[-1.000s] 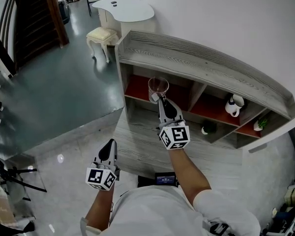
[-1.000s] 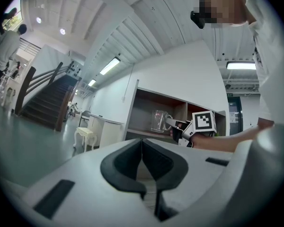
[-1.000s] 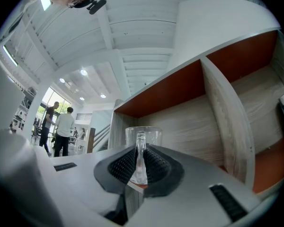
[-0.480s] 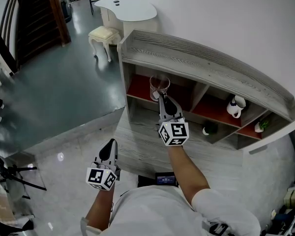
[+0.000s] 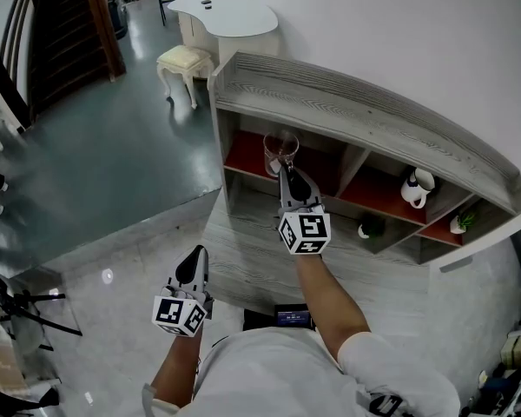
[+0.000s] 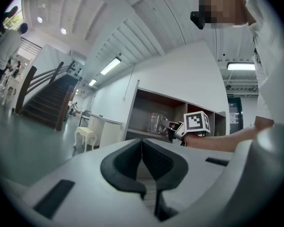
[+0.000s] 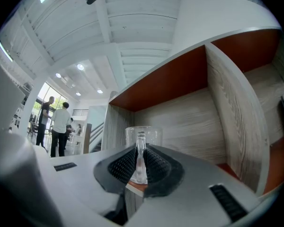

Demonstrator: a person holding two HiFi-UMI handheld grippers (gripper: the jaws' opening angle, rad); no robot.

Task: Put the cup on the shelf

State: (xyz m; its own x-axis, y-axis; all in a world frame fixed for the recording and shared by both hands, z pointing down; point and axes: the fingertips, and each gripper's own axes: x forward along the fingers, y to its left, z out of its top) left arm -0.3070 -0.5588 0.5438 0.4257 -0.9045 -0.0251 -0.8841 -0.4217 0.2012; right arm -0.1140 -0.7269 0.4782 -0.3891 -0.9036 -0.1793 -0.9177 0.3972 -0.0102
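A clear glass cup (image 5: 280,148) with a handle is at the front of the left compartment of the grey wooden shelf (image 5: 365,118), over its red floor. My right gripper (image 5: 284,175) is shut on the cup's handle. In the right gripper view the handle (image 7: 140,162) stands upright between the black pads, with the cup (image 7: 143,135) just beyond. I cannot tell whether its base rests on the board. My left gripper (image 5: 196,254) hangs low at the left, shut and empty. In the left gripper view its jaws (image 6: 142,163) meet, and the cup (image 6: 156,123) shows far off.
A white jug (image 5: 412,187), a dark round object (image 5: 367,227) and a small plant (image 5: 458,221) sit in compartments to the right. A wooden step (image 5: 243,254) lies before the shelf. A white table (image 5: 230,16) and stool (image 5: 181,59) stand at the far left.
The right gripper carried the cup a little forward and to the right, toward the left compartment. Over the last half second it hardly moved. The left gripper stayed still.
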